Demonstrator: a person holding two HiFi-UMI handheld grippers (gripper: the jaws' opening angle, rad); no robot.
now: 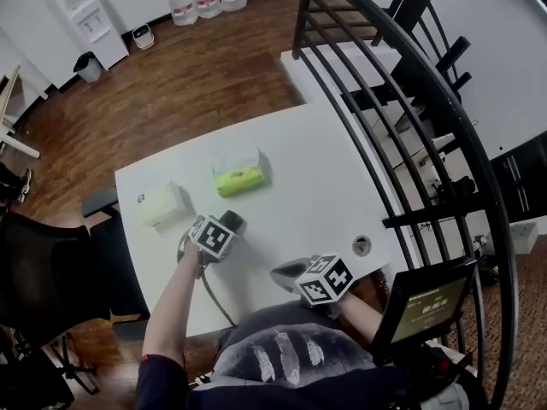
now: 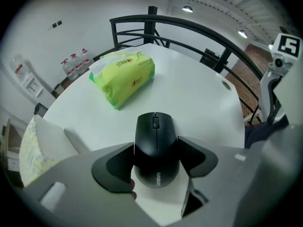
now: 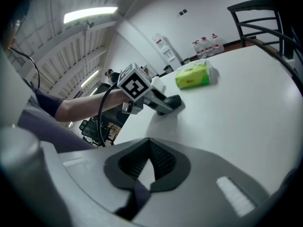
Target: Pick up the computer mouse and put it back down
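A black computer mouse (image 2: 156, 145) lies on the white table (image 1: 316, 178), near its left front. My left gripper (image 2: 156, 162) points steeply down over it, and both black pads press on the mouse's sides. In the head view the mouse (image 1: 233, 221) peeks out beyond the left gripper (image 1: 227, 226) and its marker cube. The right gripper view shows that gripper (image 3: 166, 106) on the mouse (image 3: 174, 100) from the side. My right gripper (image 1: 286, 272) hovers low over the table's front edge, shut with nothing in it (image 3: 150, 143).
A green tissue pack (image 1: 238, 176) lies behind the mouse and a pale pack (image 1: 160, 203) to its left. A round cable hole (image 1: 362, 245) sits near the table's right front. A black railing (image 1: 402, 101) runs along the right side, and a dark chair (image 1: 51, 272) stands at the left.
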